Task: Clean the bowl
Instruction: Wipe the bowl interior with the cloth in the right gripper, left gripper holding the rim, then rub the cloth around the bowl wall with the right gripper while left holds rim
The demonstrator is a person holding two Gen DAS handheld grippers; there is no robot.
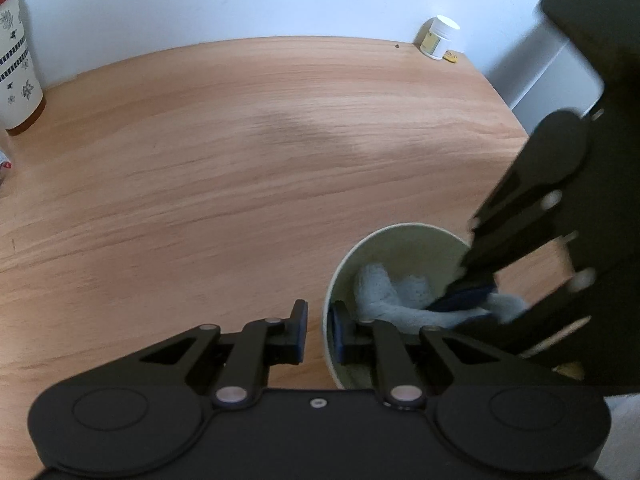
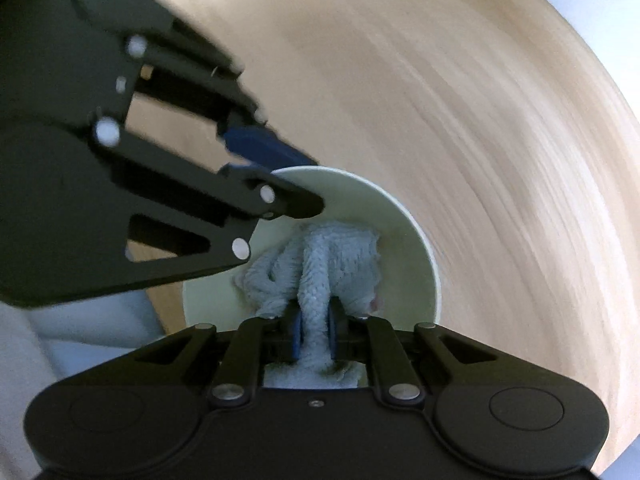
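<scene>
A pale green bowl point(image 1: 408, 240) stands on the wooden table near its right edge. My left gripper point(image 1: 320, 332) is shut on the bowl's near-left rim, one pad inside and one outside. A light grey-blue cloth point(image 1: 396, 300) lies bunched in the bowl. From the right, my right gripper point(image 1: 464, 300) reaches down into the bowl. In the right wrist view the right gripper point(image 2: 314, 336) is shut on a fold of the cloth point(image 2: 340, 256), which presses against the bowl's point(image 2: 404, 220) inside. The left gripper point(image 2: 276, 164) clamps the rim at the upper left.
The wooden table point(image 1: 240, 160) stretches back to a white wall. A tall patterned tumbler point(image 1: 16, 64) stands at the far left. A small white-capped bottle point(image 1: 438, 38) sits in the far right corner. The table's right edge runs just beyond the bowl.
</scene>
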